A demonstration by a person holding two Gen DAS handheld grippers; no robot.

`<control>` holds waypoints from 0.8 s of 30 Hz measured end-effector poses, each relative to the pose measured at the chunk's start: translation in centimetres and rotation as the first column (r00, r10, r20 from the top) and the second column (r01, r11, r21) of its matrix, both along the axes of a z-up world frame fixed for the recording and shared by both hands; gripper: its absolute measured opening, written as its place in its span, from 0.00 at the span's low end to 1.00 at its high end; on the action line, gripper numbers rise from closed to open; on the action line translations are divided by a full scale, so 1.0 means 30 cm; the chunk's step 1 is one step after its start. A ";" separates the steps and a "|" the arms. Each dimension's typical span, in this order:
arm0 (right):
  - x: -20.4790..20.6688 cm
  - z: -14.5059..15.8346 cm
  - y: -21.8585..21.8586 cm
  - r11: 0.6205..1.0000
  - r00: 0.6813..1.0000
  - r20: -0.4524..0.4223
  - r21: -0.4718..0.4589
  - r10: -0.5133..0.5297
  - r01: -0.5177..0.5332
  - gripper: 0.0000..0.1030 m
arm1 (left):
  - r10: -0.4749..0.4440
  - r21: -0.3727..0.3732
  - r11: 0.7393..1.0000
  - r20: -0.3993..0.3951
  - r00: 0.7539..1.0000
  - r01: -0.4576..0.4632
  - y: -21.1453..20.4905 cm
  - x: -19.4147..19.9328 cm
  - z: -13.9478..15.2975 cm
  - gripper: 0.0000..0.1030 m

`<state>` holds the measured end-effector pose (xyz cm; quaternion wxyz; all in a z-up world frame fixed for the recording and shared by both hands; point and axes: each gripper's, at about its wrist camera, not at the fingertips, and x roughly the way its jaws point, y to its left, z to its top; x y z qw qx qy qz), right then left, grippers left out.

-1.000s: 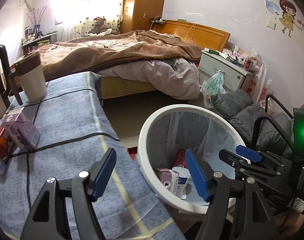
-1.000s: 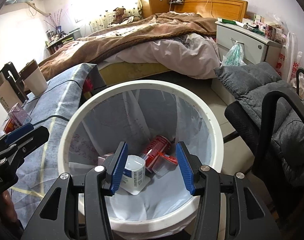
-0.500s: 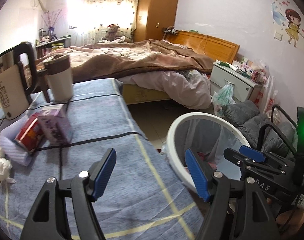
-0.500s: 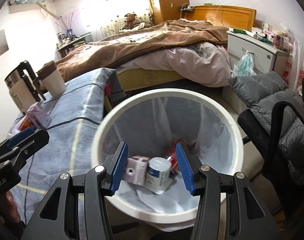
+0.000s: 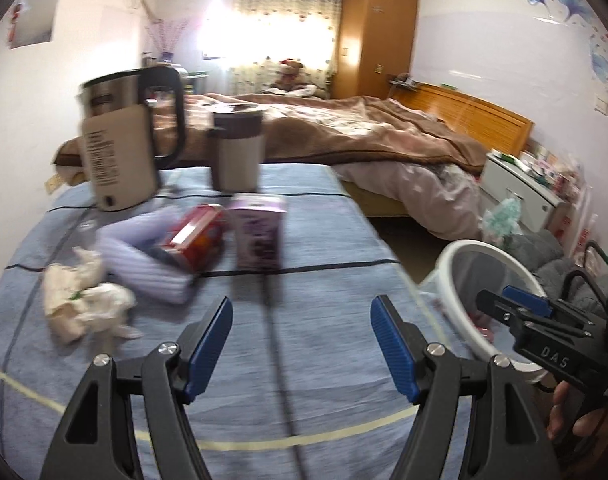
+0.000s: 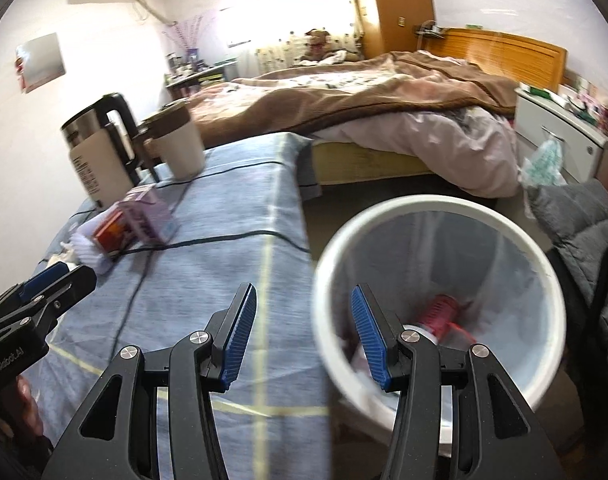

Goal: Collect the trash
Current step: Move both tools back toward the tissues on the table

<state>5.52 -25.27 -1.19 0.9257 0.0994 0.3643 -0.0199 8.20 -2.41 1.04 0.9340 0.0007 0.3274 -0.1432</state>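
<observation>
Both views have swung from the bin (image 6: 444,216) toward the desk (image 5: 324,320). Left gripper (image 5: 299,340) and right gripper (image 6: 304,332) are released, empty. The purple carton (image 5: 257,236) stands upright mid-desk, beside the tilted red carton (image 5: 195,240).

Black triangulated frames, ribbed blue pads, silver pivot screws on left gripper (image 5: 299,344) and right gripper (image 6: 304,336); white lettering on both bodies.

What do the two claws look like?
Both are black plastic tongs with silver bolts and ridged blue pads inside. The left claw has white lettering along its side in the right view; the right claw shows "DAS" and a green light behind it in the left view.
</observation>
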 end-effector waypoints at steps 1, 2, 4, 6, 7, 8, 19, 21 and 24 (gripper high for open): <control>0.007 0.003 0.021 1.000 1.000 0.003 -0.002 0.014 -0.014 0.49 | 0.018 0.004 1.000 0.004 1.000 -0.018 0.031 -0.001 -0.001 0.71; 0.018 0.005 0.050 0.999 0.999 0.004 -0.006 0.032 -0.032 0.49 | 0.036 0.004 0.999 0.004 0.999 -0.036 0.061 0.000 -0.001 0.71; 0.032 0.008 0.092 0.998 0.998 0.007 -0.012 0.058 -0.058 0.49 | 0.067 0.001 0.998 -0.004 0.998 -0.067 0.114 0.003 -0.005 0.71; 0.052 0.012 0.139 0.996 0.996 0.009 -0.015 0.088 -0.088 0.49 | 0.103 0.008 0.995 -0.006 0.995 -0.103 0.166 0.005 -0.009 0.71; 0.059 0.011 0.160 0.995 0.995 0.008 -0.016 0.100 -0.100 0.49 | 0.118 0.009 0.993 -0.009 0.993 -0.118 0.190 0.008 -0.012 0.71; 0.069 0.012 0.186 0.993 0.993 0.006 -0.020 0.116 -0.116 0.49 | 0.133 0.007 0.991 -0.011 0.991 -0.133 0.216 0.010 -0.014 0.71; 0.164 0.025 0.407 0.960 0.960 0.004 -0.029 0.279 -0.279 0.49 | 0.288 -0.001 0.958 -0.035 0.957 -0.288 0.490 0.026 -0.033 0.71; 0.184 0.020 0.446 0.952 0.953 -0.001 -0.029 0.304 -0.304 0.49 | 0.306 0.005 0.952 -0.038 0.951 -0.307 0.523 0.033 -0.035 0.71; 0.216 0.011 0.498 0.944 0.944 -0.009 -0.028 0.329 -0.329 0.49 | 0.321 0.018 0.947 -0.047 0.946 -0.320 0.562 0.056 -0.046 0.72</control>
